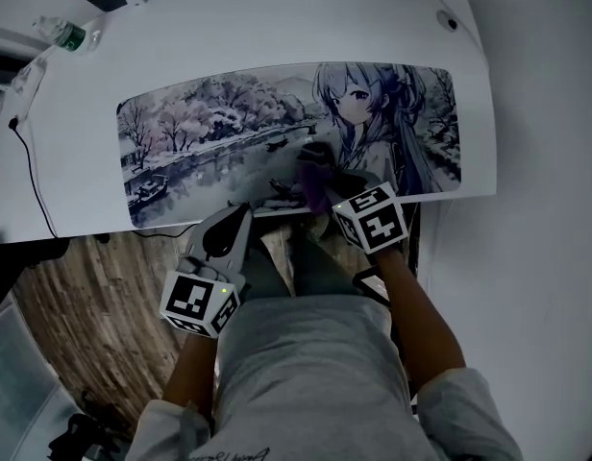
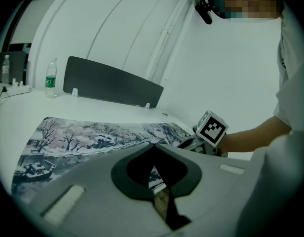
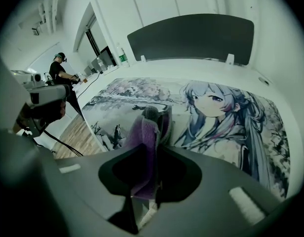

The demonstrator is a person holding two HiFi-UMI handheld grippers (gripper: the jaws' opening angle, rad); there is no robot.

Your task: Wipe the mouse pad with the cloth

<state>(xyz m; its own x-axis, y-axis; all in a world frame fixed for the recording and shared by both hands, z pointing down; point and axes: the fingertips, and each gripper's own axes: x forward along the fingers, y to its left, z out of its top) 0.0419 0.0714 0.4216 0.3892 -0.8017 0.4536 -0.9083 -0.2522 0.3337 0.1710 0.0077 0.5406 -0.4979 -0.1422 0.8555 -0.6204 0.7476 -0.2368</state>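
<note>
The right tool is pinching a purple cloth, which stands bunched between its jaws and pokes out past the tips. The mouse pad lies flat on the white desk right under that tool and runs on ahead of it and to both sides, most of it off to the tool's left. Whether the cloth is already pressing on the pad I cannot tell. To wipe well, I would tilt the tool low so the loose front of the cloth flattens onto the pad and the hard jaw tips stay off the print. Then draw it in long, overlapping passes rather than short dabs, with light, even pressure so the bunch does not slip from the pinch. The left tool has its jaws pressed together on nothing and sits over the pad's near edge, to the left of the right tool and apart from it. Resting it there would likely stop the pad from creeping during each pass.
</note>
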